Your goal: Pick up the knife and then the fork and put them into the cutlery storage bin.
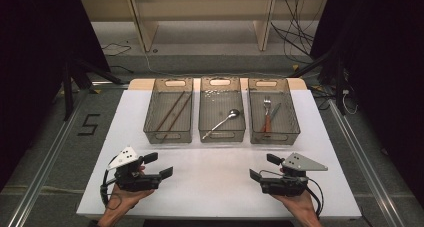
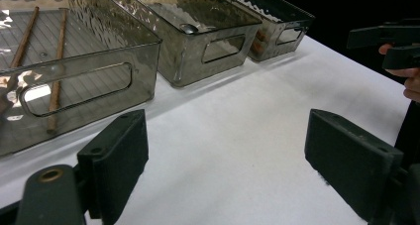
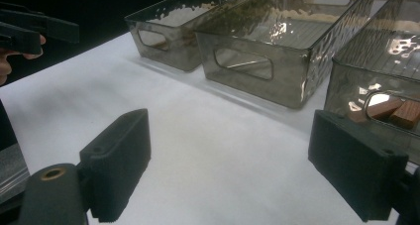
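Three smoky see-through bins stand in a row at the back of the white table [image 1: 215, 192]. Two brown chopsticks [image 1: 172, 112] lie in the left bin [image 1: 167, 136]. A metal spoon [image 1: 222, 121] rests in the middle bin [image 1: 222, 135]. The right bin [image 1: 275, 136] holds a fork [image 1: 267, 106] and a wood-handled utensil. My left gripper [image 1: 159, 165] rests near the front left edge, open, with nothing between its jaws [image 2: 225, 150]. At the front right my right gripper [image 1: 263, 167] is open too, with bare table between its jaws [image 3: 228, 150]. The two grippers point toward each other.
A broad bare strip of white table separates the grippers from the bins. Behind the table stand a pale wooden frame [image 1: 145, 32] and loose cables [image 1: 295, 37]. A "5" [image 1: 89, 124] is taped on the floor at left. Dark stands flank both sides.
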A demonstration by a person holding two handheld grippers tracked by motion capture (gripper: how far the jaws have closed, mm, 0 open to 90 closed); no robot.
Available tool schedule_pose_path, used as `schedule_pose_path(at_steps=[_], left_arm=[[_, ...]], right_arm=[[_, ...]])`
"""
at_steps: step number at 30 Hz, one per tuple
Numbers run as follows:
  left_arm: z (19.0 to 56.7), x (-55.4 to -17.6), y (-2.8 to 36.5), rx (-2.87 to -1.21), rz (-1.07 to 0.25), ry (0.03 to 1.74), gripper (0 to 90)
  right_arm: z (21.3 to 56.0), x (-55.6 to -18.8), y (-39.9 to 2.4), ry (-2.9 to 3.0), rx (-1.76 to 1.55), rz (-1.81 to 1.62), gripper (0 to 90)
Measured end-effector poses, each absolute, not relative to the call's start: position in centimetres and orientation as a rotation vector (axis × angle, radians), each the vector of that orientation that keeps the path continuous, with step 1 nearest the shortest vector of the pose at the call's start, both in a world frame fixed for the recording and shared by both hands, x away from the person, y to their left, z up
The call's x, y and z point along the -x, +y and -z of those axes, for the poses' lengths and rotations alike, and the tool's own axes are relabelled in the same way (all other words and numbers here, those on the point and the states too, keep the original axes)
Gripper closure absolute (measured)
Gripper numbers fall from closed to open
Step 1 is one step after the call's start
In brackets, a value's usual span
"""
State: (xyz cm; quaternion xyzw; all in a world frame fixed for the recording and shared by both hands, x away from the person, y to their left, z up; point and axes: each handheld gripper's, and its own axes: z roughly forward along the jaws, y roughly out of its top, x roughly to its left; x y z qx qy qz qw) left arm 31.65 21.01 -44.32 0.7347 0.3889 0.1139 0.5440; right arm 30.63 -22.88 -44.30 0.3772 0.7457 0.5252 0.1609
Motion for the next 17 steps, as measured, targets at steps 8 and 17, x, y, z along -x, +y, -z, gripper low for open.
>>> schedule_pose_path(at_steps=[8,17], left_arm=[[44.39,-31.68,20.89,-1.753,-0.264,0.919,16.5],[44.43,-31.71,20.87,-1.755,-0.263,0.922,16.4]], right_arm=[[44.08,-30.59,-23.06,2.113,-1.079,-1.519,16.8],[44.04,-30.70,-23.21,2.104,-1.089,-1.524,16.7]])
